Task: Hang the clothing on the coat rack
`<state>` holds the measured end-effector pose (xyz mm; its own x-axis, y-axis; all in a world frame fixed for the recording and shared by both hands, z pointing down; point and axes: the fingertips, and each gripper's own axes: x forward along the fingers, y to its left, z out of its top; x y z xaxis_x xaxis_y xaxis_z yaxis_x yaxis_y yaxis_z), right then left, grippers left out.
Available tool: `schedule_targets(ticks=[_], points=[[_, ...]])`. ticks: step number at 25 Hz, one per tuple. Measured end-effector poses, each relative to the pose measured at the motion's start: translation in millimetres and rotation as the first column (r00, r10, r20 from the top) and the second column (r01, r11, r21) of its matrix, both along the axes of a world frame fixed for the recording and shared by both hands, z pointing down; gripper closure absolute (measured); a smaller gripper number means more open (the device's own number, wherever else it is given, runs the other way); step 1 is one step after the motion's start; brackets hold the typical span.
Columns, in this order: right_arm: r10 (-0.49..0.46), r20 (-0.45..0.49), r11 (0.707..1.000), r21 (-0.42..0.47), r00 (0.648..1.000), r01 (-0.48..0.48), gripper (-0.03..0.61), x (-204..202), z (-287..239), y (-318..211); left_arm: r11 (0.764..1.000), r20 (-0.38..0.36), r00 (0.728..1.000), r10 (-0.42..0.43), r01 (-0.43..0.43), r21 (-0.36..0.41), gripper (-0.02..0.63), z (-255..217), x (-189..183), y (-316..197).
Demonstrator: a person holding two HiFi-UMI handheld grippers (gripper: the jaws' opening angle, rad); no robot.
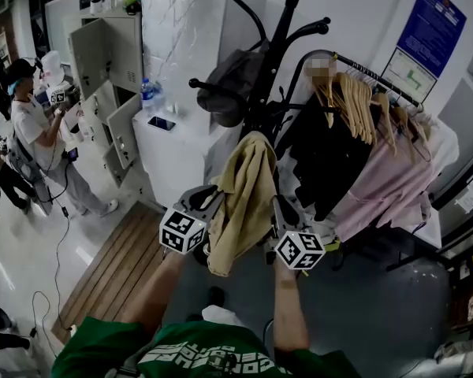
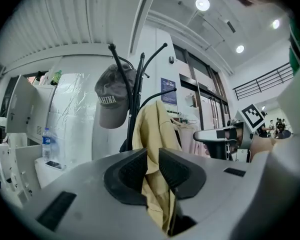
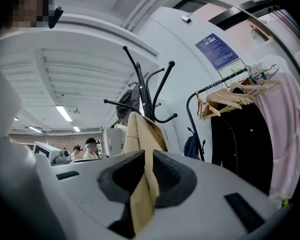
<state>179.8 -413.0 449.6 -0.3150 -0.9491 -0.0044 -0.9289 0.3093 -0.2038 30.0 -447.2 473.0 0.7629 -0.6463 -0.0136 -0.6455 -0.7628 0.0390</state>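
1. Grasping a fold of the tan shirt (image 1: 240,187) in the left gripper (image 2: 151,156); pinching more of it in the right gripper (image 3: 147,159).
2. Hanging at mid-frame in the head view, against the black coat rack (image 1: 277,50), below the grey cap (image 1: 230,85).
3. Could slide to the floor if let go before seating on a hook.
4. Could knock the cap off by tugging.

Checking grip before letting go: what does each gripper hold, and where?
Both hold the tan garment. The left gripper pinches its hanging left edge, the right gripper its right edge. Its top drapes over the rack.
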Motion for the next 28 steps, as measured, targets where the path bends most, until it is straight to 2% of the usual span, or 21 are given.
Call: schedule_targets(ticks=[10,15,19,23,28], points=[[-0.021,0.0,0.999,-0.032,1.0,0.021,0.571,-33,23,51,1.0,-0.019,1.0,0.021,-0.022,-0.022,0.609,9,-24,49],[-0.029,-0.001,0.998,-0.054,1.0,0.029,0.571,-45,38,73,0.997,-0.037,0.999,0.008,-0.011,-0.076,0.609,23,-38,69],[-0.02,0.006,0.997,-0.073,1.0,0.02,0.571,-47,49,85,0.994,-0.094,0.995,-0.015,0.004,-0.109,0.609,26,-46,81],[-0.014,0.013,0.998,-0.065,1.0,0.015,0.571,-51,53,96,0.993,-0.123,0.992,-0.032,0.017,-0.116,0.609,26,-54,91],[-0.003,0.012,0.999,-0.054,1.0,0.004,0.571,-48,58,109,0.995,-0.106,0.994,-0.033,0.022,-0.102,0.609,32,-57,107]])
